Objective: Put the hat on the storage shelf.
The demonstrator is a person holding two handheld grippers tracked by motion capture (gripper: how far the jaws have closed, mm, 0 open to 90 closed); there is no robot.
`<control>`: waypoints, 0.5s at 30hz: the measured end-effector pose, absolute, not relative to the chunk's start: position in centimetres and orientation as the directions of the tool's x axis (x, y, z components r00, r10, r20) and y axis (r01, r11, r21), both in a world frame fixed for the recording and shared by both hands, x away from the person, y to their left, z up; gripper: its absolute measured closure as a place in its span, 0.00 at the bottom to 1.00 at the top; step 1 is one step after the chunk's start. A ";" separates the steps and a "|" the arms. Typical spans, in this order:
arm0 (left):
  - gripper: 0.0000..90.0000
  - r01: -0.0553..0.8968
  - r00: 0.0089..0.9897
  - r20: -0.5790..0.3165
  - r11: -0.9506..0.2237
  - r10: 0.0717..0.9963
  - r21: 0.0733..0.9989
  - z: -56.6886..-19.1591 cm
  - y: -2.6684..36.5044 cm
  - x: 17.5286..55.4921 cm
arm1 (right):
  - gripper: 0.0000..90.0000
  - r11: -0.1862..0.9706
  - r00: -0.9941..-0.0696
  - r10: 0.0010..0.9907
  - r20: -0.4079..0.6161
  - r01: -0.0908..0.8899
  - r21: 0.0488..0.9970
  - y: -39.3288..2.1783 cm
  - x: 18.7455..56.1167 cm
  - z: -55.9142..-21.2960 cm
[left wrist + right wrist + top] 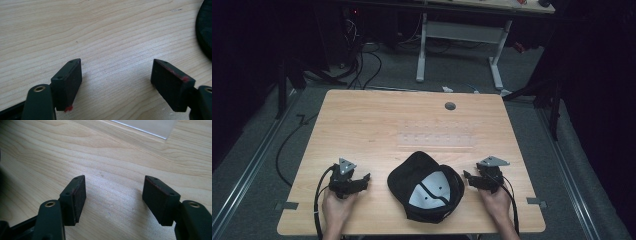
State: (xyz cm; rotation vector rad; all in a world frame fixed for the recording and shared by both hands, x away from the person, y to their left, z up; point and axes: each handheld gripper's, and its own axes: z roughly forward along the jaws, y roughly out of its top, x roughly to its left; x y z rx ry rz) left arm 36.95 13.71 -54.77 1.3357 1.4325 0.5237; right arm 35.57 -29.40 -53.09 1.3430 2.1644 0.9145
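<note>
cap [426, 186]: black baseball cap, pale grey lining showing
pose: upside down, opening facing up
place: lower centre of the high view, near the table's front edge

The desk [377, 125] is pale wood-grain laminate, smooth with a low sheen. On it, the cap [426, 186] is matt black cloth outside, with a light grey lining that looks smooth. Beyond the cap lies a clear, glossy plastic sheet [437, 138]. The left gripper [117, 82] is matt black plastic with red-smeared edges; the right gripper [115, 200] carries dark, finely rough pads [156, 197].
</note>
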 end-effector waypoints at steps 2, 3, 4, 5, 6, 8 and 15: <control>0.28 0.439 0.185 -0.389 0.278 0.903 0.854 -54.8 13.7 36.9 | 0.40 0.312 -0.437 0.899 -0.017 0.614 0.724 -29.4 35.6 -53.1; 0.28 0.439 0.185 -0.389 0.278 0.902 0.854 -54.8 13.7 36.9 | 0.40 0.313 -0.437 0.899 -0.017 0.614 0.724 -29.4 35.6 -53.1; 0.28 0.439 0.185 -0.389 0.278 0.902 0.854 -54.8 13.7 36.9 | 0.40 0.313 -0.437 0.899 -0.017 0.614 0.724 -29.4 35.6 -53.1; 0.28 0.439 0.185 -0.389 0.278 0.903 0.854 -54.8 13.7 36.9 | 0.40 0.313 -0.437 0.899 -0.017 0.614 0.724 -29.4 35.6 -53.1; 0.28 0.439 0.185 -0.389 0.278 0.902 0.854 -54.8 13.7 36.9 | 0.40 0.313 -0.437 0.899 -0.017 0.614 0.725 -29.4 35.6 -53.1; 0.28 0.439 0.186 -0.389 0.278 0.902 0.854 -54.8 13.7 36.9 | 0.40 0.313 -0.437 0.899 -0.018 0.614 0.724 -29.4 35.6 -53.1; 0.28 0.438 0.180 -0.393 0.284 0.902 0.853 -54.8 13.7 36.9 | 0.40 0.308 -0.431 0.902 -0.016 0.617 0.724 -29.3 35.5 -53.1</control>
